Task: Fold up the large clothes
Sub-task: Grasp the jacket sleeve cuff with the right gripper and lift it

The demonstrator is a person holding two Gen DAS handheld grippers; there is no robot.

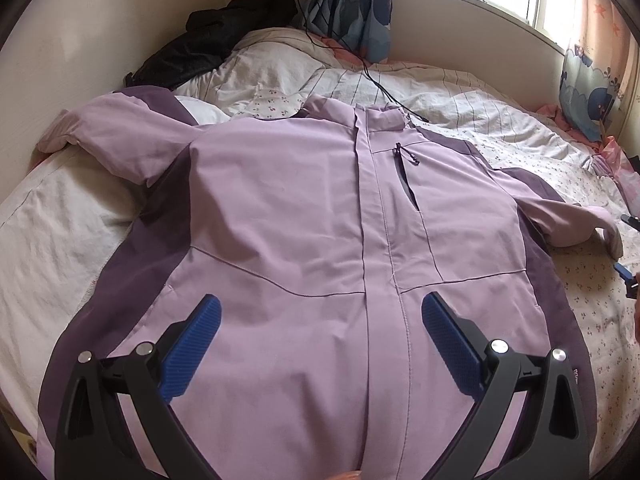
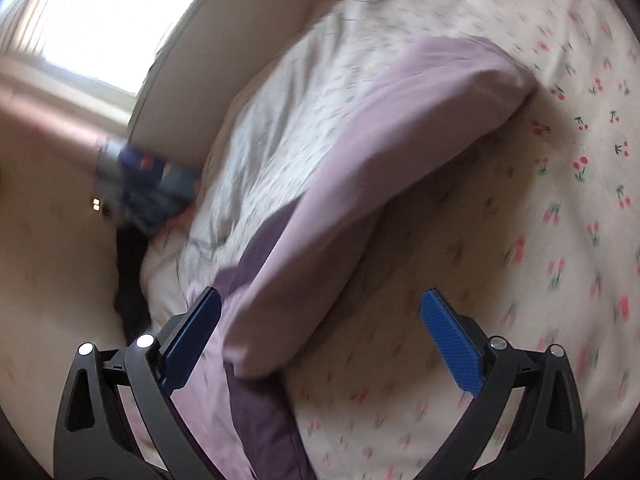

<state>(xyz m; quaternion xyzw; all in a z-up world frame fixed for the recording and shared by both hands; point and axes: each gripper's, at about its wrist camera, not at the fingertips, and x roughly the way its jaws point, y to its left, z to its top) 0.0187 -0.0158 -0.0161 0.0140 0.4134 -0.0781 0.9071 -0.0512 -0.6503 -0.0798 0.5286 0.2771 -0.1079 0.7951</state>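
Observation:
A large lilac jacket (image 1: 304,208) with dark purple side panels lies front up and spread flat on the bed, collar away from me, both sleeves out to the sides. My left gripper (image 1: 320,312) is open and empty, hovering over the jacket's lower front. In the right wrist view, which is motion-blurred, the jacket's right sleeve (image 2: 384,168) stretches up and right across the sheet. My right gripper (image 2: 320,308) is open and empty, just above the sleeve near the armpit; its left finger (image 2: 192,340) overlaps the purple panel. The right gripper's blue tips also show at the left view's right edge (image 1: 626,276).
The bed carries a cherry-print sheet (image 2: 560,240) and a rumpled white quilt (image 1: 280,76). A black garment (image 1: 208,44) lies by the wall at the back left. A black cable (image 1: 360,60) runs across the quilt. Curtains (image 1: 352,4) and a window are behind.

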